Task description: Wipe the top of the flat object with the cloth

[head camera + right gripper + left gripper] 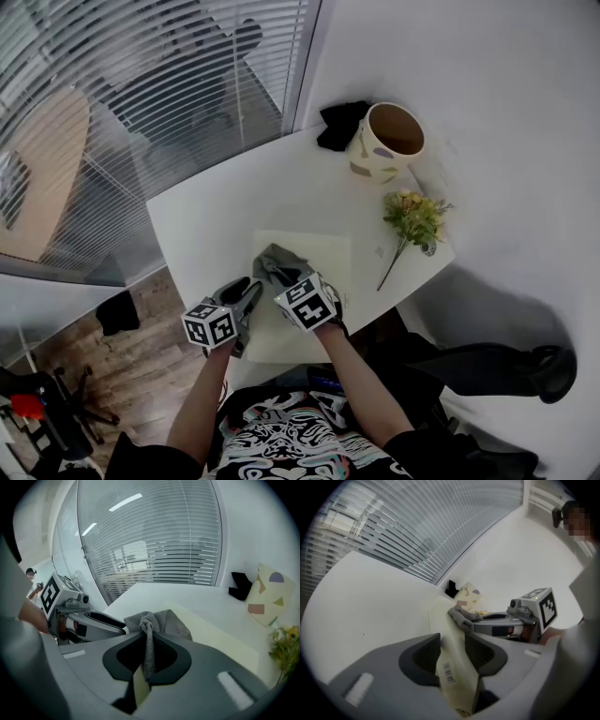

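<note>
A cream flat mat (323, 258) lies on the white table (216, 211) near its front edge. My left gripper (249, 294) is at the mat's left edge and is shut on it; in the left gripper view the cream mat (453, 667) runs between the jaws of my left gripper (452, 644). A crumpled grey cloth (278, 262) rests on the mat's near left part. My right gripper (283, 277) is shut on it; in the right gripper view a fold of the cloth (150, 620) is pinched in my right gripper (149, 646), above the mat (220, 637).
A patterned cream pot (386, 141) and a black item (339, 123) stand at the table's far corner. A small bunch of flowers (412, 220) lies near the right edge. Window blinds (141, 84) run along the left; the floor (141, 328) drops off beyond the front left edge.
</note>
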A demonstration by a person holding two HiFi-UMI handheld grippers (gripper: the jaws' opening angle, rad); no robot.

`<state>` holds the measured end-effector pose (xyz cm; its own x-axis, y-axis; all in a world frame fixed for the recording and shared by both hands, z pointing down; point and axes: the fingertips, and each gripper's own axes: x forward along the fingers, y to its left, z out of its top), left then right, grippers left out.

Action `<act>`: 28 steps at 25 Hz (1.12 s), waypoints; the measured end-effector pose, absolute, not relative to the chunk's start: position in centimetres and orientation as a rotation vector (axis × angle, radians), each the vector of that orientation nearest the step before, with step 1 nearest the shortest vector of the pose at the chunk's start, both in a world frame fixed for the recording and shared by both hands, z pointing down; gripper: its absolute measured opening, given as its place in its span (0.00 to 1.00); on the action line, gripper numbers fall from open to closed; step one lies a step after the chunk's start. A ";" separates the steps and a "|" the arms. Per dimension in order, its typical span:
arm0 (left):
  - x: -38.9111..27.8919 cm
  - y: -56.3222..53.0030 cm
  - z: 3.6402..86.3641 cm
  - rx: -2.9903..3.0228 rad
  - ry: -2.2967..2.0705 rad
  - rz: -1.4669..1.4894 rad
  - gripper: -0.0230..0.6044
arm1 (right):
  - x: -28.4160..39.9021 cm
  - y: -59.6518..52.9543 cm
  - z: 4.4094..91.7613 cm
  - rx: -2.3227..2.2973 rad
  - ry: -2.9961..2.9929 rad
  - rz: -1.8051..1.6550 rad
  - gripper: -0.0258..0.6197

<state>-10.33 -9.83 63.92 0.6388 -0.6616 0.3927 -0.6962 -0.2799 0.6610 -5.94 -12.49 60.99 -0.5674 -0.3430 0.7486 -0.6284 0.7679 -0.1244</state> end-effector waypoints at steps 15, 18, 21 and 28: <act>-10.3 -9.8 63.8 2.000 -1.069 0.054 0.36 | -6.0 -14.8 61.6 0.800 -2.226 0.506 0.06; -10.4 -9.7 63.8 1.997 -1.068 0.051 0.36 | -6.0 -15.2 61.5 0.813 -2.228 0.504 0.06; -10.4 -9.7 63.8 1.995 -1.067 0.048 0.37 | -6.0 -15.5 61.6 0.823 -2.229 0.503 0.06; -10.4 -9.7 63.8 1.996 -1.070 0.043 0.37 | -5.5 -16.0 61.6 0.846 -2.224 0.512 0.06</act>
